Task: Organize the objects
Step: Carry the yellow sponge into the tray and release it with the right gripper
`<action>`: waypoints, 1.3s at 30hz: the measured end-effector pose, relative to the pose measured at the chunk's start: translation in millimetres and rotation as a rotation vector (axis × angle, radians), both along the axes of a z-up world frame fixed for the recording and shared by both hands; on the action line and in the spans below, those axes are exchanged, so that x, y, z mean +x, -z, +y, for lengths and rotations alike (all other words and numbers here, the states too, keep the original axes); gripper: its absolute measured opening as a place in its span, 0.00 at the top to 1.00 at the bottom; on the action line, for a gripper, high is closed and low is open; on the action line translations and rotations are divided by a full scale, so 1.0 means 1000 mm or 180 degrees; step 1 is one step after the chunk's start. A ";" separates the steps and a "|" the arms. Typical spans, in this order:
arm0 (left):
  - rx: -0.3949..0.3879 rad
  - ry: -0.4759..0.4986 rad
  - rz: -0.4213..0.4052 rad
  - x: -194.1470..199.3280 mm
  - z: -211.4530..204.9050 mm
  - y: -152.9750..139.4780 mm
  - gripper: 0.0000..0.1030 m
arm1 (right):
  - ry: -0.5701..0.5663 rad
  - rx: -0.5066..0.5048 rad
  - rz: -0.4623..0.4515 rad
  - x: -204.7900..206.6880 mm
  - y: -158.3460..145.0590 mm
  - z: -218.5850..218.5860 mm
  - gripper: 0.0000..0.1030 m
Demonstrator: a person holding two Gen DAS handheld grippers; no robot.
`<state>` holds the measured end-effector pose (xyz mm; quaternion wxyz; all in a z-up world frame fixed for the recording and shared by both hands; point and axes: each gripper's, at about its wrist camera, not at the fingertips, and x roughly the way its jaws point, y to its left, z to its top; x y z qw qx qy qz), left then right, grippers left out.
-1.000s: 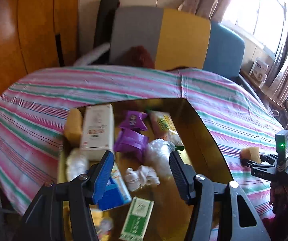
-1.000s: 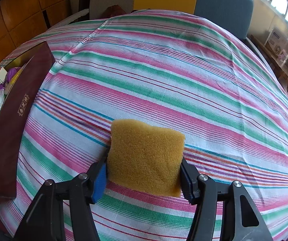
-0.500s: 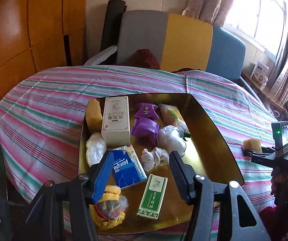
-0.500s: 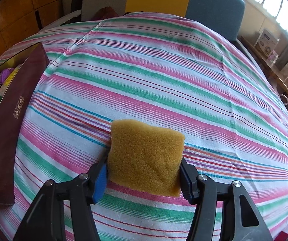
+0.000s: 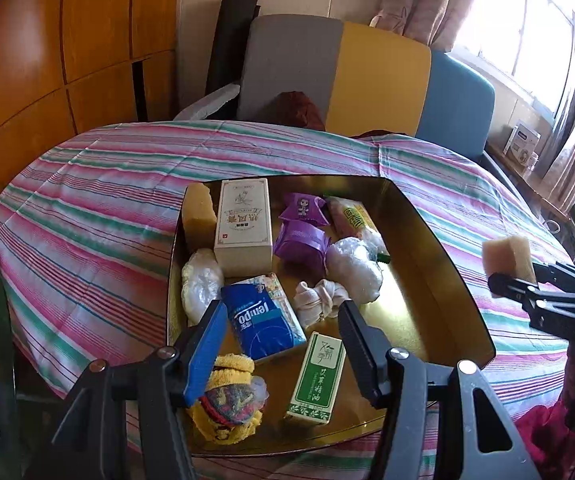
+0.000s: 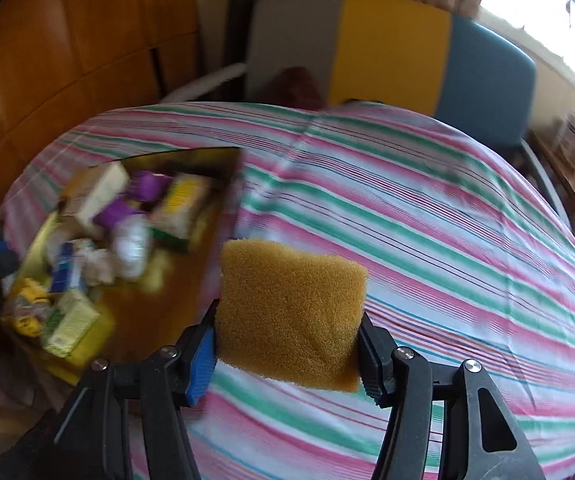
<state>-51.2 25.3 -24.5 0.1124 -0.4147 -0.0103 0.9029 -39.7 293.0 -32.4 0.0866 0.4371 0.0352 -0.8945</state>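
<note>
While the right gripper [image 6: 287,344] clamps it from both sides, a yellow sponge [image 6: 290,312] sits at the lower centre of the right wrist view, lifted clear of the striped tablecloth [image 6: 427,216] behind it. In the left wrist view the same sponge appears small at the right edge of the frame, held above the cloth beside the tray.

The gold tray [image 5: 439,280] fills the middle of the left wrist view. It holds a second sponge piece [image 5: 198,212] in its upper left corner, touching a tall cream box [image 5: 243,226]. To the right of that lie purple packets [image 5: 301,224] and a clear plastic bundle [image 5: 353,268]. Lower down are a blue tissue pack [image 5: 261,318], a knotted white cloth [image 5: 319,300], a green and white box [image 5: 317,376] and a yellow knitted item [image 5: 229,392].

The left gripper [image 5: 281,350] hangs over the tray's near edge at the bottom of the frame, fingers apart with nothing between them.

Beyond the table, at the top of both views, stands a sofa back [image 5: 383,76] in grey, yellow and blue panels.
</note>
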 end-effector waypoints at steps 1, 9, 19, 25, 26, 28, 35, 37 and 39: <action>-0.0001 -0.0009 -0.0007 0.000 -0.002 0.001 0.43 | -0.0112 -0.0018 0.0010 0.001 -0.003 -0.011 0.42; -0.0029 -0.0189 0.0014 0.000 -0.029 -0.002 0.43 | -0.0896 0.0034 -0.0311 -0.005 0.014 -0.099 0.40; -0.0150 -0.0357 0.0104 0.007 -0.045 -0.001 0.43 | -0.0901 0.0140 -0.0719 -0.034 0.072 -0.138 0.31; -0.0142 -0.0434 0.0224 0.011 -0.044 -0.011 0.34 | -0.0800 -0.0025 -0.0630 -0.029 0.067 -0.133 0.19; -0.0155 -0.0457 0.0239 0.011 -0.043 -0.013 0.33 | -0.0784 -0.0047 -0.0594 -0.027 0.063 -0.131 0.18; -0.0152 -0.0494 0.0277 0.013 -0.043 -0.018 0.32 | -0.0731 -0.0111 -0.0487 -0.021 0.054 -0.127 0.17; -0.0200 -0.0662 0.0384 0.022 -0.036 -0.036 0.28 | -0.0223 -0.0284 0.0108 0.007 0.018 -0.100 0.11; -0.0252 -0.0697 0.0439 0.027 -0.032 -0.039 0.28 | -0.0060 -0.0276 0.0278 0.021 0.009 -0.096 0.11; -0.0342 -0.0748 0.0464 0.030 -0.028 -0.038 0.28 | 0.0060 -0.0246 0.0408 0.028 0.002 -0.091 0.11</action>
